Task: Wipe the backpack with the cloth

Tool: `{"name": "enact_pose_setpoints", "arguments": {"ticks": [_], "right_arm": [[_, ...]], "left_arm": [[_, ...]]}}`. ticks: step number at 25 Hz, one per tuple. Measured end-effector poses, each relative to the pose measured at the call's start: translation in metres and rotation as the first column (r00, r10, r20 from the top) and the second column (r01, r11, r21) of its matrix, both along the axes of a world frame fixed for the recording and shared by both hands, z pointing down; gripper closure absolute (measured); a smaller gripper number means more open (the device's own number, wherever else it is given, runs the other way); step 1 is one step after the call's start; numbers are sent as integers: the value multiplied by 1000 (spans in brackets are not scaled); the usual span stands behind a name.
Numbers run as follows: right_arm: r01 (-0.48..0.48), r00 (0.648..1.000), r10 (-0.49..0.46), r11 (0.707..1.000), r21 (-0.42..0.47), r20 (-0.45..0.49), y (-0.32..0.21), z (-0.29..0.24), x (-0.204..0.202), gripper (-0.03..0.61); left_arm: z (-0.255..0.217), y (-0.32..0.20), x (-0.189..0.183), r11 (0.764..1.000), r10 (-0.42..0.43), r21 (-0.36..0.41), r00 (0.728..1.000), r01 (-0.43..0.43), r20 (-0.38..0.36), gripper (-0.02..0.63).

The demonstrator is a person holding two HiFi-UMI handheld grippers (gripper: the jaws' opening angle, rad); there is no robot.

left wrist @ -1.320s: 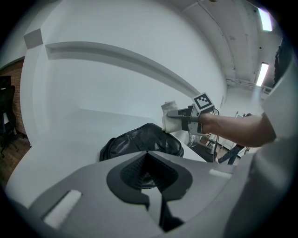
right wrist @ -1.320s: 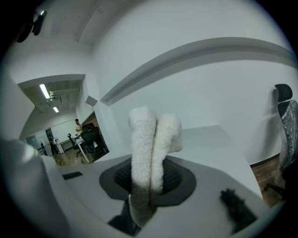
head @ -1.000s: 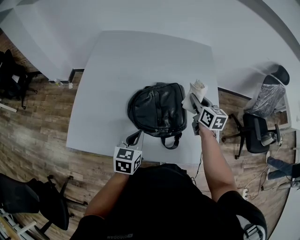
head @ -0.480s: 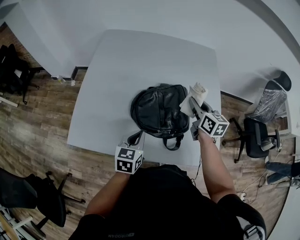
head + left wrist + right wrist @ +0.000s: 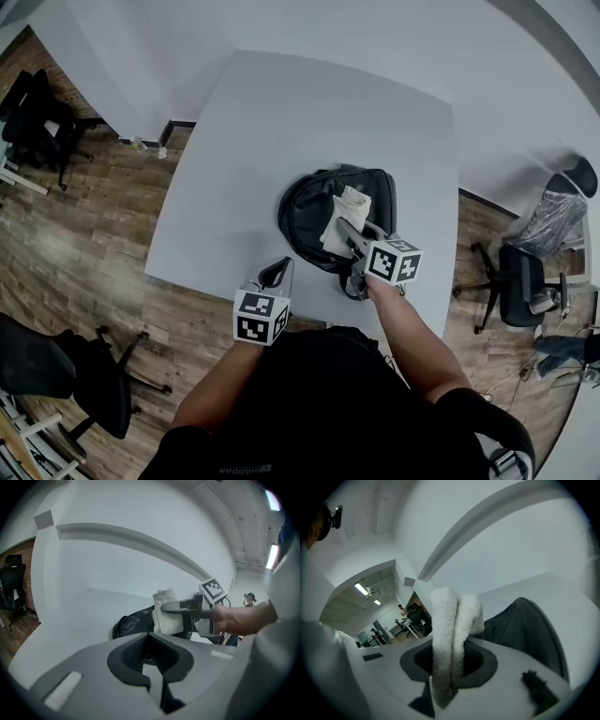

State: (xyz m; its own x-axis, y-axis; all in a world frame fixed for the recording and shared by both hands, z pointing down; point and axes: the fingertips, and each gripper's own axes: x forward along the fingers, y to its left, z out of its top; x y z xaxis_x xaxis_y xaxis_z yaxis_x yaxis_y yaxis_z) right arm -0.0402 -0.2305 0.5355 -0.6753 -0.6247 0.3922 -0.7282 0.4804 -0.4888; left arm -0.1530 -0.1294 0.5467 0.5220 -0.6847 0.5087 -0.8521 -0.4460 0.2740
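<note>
A black backpack [image 5: 314,202] lies on the white table [image 5: 281,112] near its front edge. A folded white cloth [image 5: 344,218] rests against the backpack's top face, and my right gripper [image 5: 352,232] is shut on it. The right gripper view shows the cloth [image 5: 450,634] pinched between the jaws, with the backpack [image 5: 522,627] just beyond. My left gripper [image 5: 277,273] hovers at the table's front edge, left of the backpack, shut and holding nothing. In the left gripper view the backpack [image 5: 133,623], the cloth [image 5: 163,613] and the right gripper [image 5: 183,606] lie ahead.
Black office chairs stand on the wooden floor: one at far left [image 5: 42,117], one at lower left [image 5: 89,394], one to the right [image 5: 525,281]. A white wall runs behind the table. The backpack's handle loop [image 5: 349,286] points toward me.
My right gripper has carried the cloth leftward, from beside the backpack's right edge onto its top face. The left gripper has stayed near the table's front edge.
</note>
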Motion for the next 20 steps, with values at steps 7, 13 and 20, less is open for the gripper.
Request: {"name": "enact_pose_setpoints", "arguments": {"ticks": [7,13,20], "right_arm": [[159,987,-155,983,-92,41,38,30,-74,485],[222,975,-221,970,-100,22,47,38,-102,485],[218,975,-220,969,-117,-2,43,46,-101,485]], "left_arm": [[0,6,-18,1000,-31,-2,999,31,18,607],[0,8,-29,999,-36,-1,999,36,30,607],[-2,10,-33,1000,-27,0,999,27,40,607]]}}
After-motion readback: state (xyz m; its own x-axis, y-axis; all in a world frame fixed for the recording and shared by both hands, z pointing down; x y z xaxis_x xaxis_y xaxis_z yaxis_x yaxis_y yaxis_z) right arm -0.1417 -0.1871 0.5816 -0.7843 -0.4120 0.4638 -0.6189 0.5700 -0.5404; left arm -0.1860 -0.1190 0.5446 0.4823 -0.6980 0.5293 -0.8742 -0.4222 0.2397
